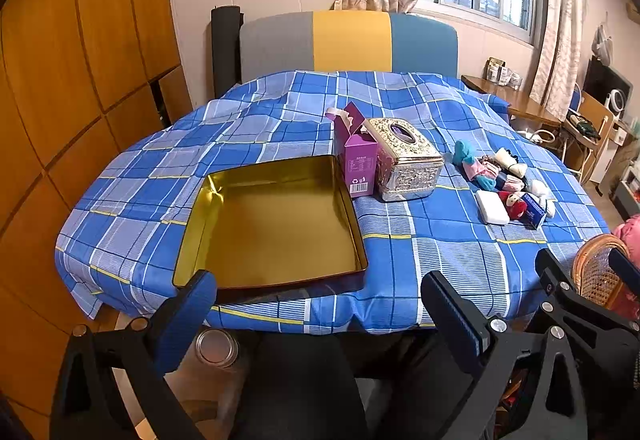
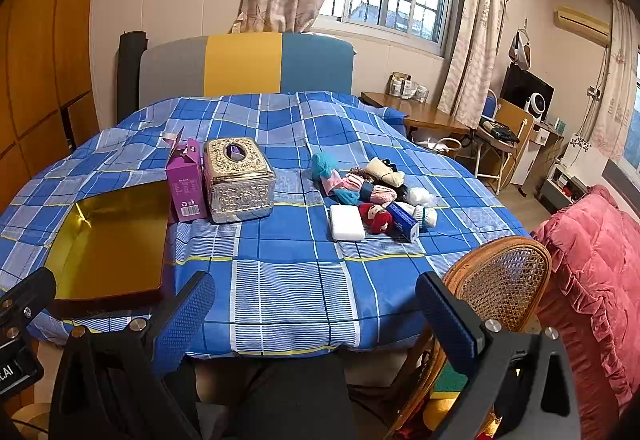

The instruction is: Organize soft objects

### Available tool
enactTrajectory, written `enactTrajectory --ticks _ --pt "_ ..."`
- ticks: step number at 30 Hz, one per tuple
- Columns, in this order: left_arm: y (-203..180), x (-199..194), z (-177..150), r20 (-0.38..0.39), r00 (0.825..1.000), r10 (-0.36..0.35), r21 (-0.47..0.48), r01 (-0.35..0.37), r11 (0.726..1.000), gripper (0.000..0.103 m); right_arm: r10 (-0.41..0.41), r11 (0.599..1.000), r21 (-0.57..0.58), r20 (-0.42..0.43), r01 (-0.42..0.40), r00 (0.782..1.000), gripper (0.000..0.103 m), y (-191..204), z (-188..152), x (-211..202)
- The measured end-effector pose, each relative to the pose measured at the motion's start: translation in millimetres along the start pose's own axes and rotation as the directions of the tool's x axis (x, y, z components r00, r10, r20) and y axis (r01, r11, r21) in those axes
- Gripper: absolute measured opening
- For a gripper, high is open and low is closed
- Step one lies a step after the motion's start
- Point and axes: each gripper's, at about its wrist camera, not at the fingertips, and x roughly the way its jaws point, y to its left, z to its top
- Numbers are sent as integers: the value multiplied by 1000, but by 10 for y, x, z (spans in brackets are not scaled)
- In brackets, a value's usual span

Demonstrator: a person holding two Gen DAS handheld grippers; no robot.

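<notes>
**A:** What covers the tabletop?

**B:** A blue plaid cloth [image 2: 288, 280], with an open gold-lined tin [image 1: 272, 224] lying at its left near edge, nothing inside it.

**A:** And the soft things?

**B:** Heaped at the right side of the cloth, well apart from the tin: a teal sock [image 2: 322, 164], pink socks [image 2: 352, 185], a cream sock roll [image 2: 384, 169], a red-haired doll [image 2: 376, 217], and a white sponge [image 2: 346, 222] lying just beside the doll (a small blue box [image 2: 404, 220] sits against the doll's other side).

**A:** What stands between the heap and the tin?

**B:** An ornate silver tissue box [image 2: 239, 185] and a purple carton [image 2: 185, 185] with its flap open, touching each other; the carton stands at the tin's far right corner.

**A:** The grippers?

**B:** Both hang off the near edge of the tabletop. The left gripper [image 1: 320, 304] has its jaws spread wide and holds nothing; the right gripper [image 2: 316, 300] likewise, wide and bare.

**A:** Anything close to them?

**B:** A rattan chair back [image 2: 504, 280] rises just beside the right gripper's right finger, and a pink quilt [image 2: 592, 280] lies beyond it.
</notes>
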Motion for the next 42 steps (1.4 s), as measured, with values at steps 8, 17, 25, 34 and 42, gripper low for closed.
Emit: enactTrajectory --ticks 8,17,25,34,42 --pt "22 38 -9 -13 1000 -2 -2 2 1000 103 -2 1000 -3 -4 2 1000 102 7 3 2" --pt "28 41 6 -22 1000 -4 -2 4 1000 103 -6 1000 -5 -7 6 1000 102 18 -3 16" --pt "17 80 8 -38 999 -6 -1 6 1000 103 -2 1000 -4 -9 2 1000 102 9 -5 31" --pt "20 99 2 -44 999 -6 1 6 1000 103 28 999 21 -20 -27 999 102 -29 -14 68" --pt "25 128 -2 -53 999 -6 5 6 1000 103 9 1000 0 -20 -9 1000 102 3 -27 81"
